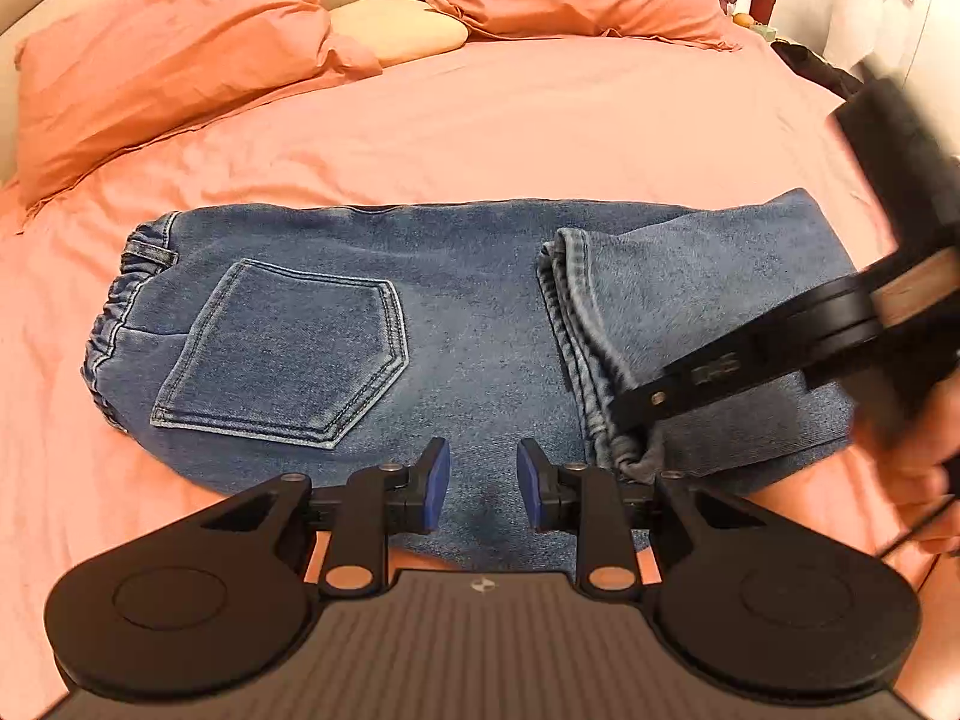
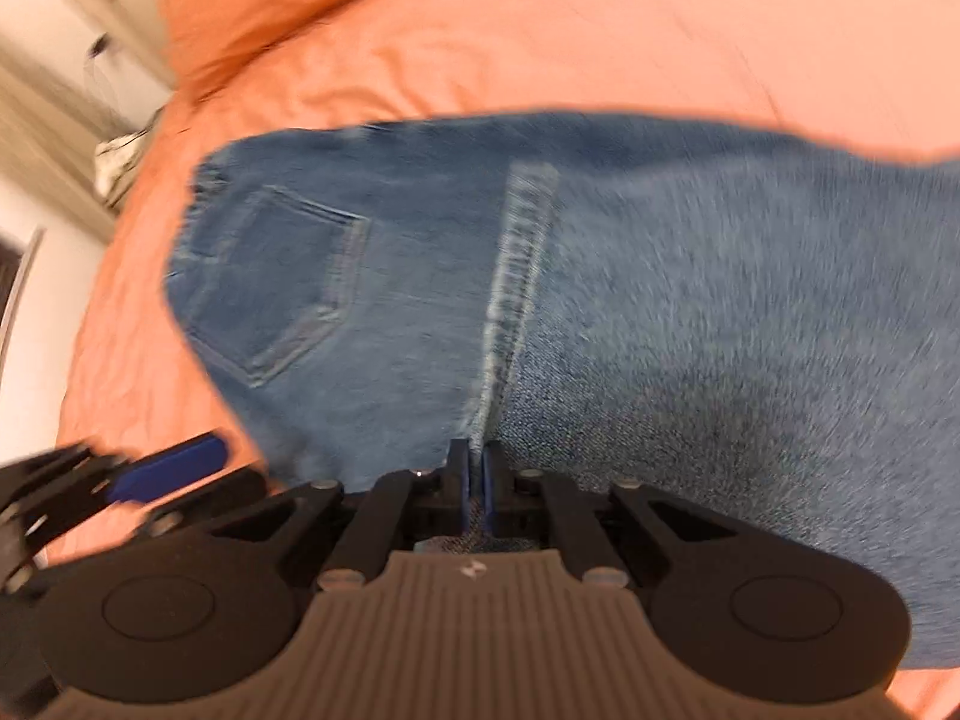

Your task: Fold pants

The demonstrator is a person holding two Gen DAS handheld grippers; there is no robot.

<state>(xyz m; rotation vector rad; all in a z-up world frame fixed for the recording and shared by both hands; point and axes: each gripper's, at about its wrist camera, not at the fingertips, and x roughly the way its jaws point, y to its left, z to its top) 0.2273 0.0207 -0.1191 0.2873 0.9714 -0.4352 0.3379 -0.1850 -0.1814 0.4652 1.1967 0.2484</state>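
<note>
One pair of denim pants (image 1: 468, 324) is lying on one bed sheet (image 1: 540, 132), showing one back pocket (image 1: 282, 354) and one stacked hem edge (image 1: 576, 312). Two grippers are appearing: the left gripper (image 1: 483, 477) and the right gripper (image 2: 474, 480), each carrying two blue-padded fingers. Two large salmon pillows (image 1: 162, 60) are resting at the head end, with one smaller peach cushion (image 1: 396, 27) sitting between them.
</note>
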